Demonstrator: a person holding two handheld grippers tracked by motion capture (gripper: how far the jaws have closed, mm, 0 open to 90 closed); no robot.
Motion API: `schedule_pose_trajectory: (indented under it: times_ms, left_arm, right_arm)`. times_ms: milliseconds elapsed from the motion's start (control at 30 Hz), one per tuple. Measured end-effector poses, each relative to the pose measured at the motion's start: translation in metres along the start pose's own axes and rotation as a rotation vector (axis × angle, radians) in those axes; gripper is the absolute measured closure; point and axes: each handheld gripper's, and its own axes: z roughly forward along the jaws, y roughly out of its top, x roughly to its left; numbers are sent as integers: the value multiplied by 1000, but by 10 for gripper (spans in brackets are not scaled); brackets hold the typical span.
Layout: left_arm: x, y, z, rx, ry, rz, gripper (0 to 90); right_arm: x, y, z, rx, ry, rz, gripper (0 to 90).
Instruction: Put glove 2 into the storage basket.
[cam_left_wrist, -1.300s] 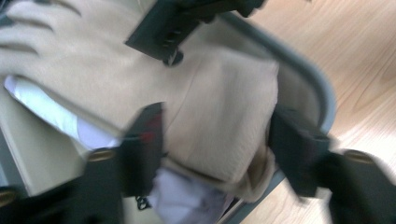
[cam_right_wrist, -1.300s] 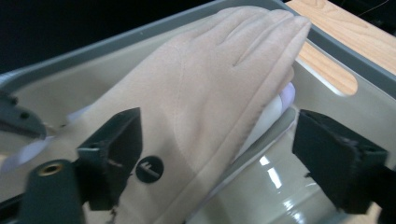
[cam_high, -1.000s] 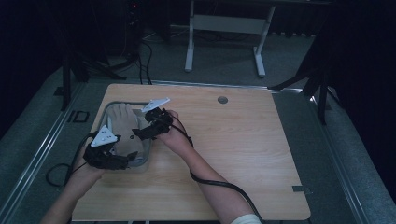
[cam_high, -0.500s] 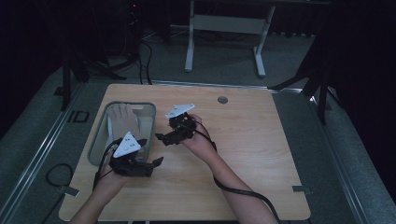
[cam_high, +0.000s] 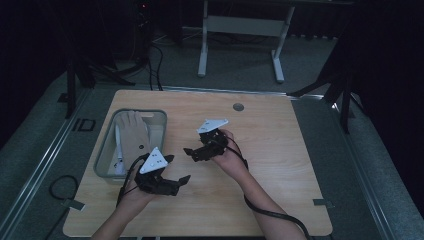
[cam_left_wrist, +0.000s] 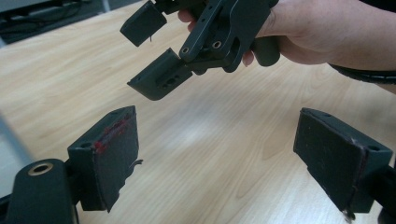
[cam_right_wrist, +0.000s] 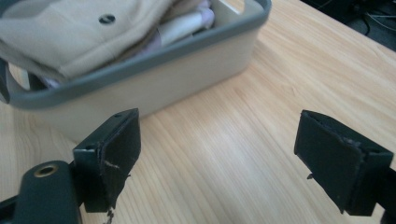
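Both your grippers are empty with jaws spread wide — left gripper (cam_high: 172, 181) low over the table (cam_high: 280, 150) just off the bin (cam_high: 103, 162), right gripper (cam_high: 196, 150) further in, aimed back at the bin. The beige cloth (cam_high: 133, 137) lies folded in the bin with paler items under it, untouched. Risk from here — the grippers sit close together, so reaching for the bin at once could knock jaws or snag a cable, and a low approach could catch the rim and shove the bin.
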Motion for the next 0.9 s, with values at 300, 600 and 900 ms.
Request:
schedule_pose_trajectory:
  times_ms: [300,600,900]
  left_arm:
    - [-11,-13,28,39,-72,18,144]
    - [-15,-23,47,58,-97,24,144]
    - [-17,-30,62,71,-125,26,144]
  right_arm:
    - [-8,-39,-11,20,-9,36,144]
    - [-13,-65,-16,23,10,56,153]
    - [-16,-89,-21,19,20,82,154]
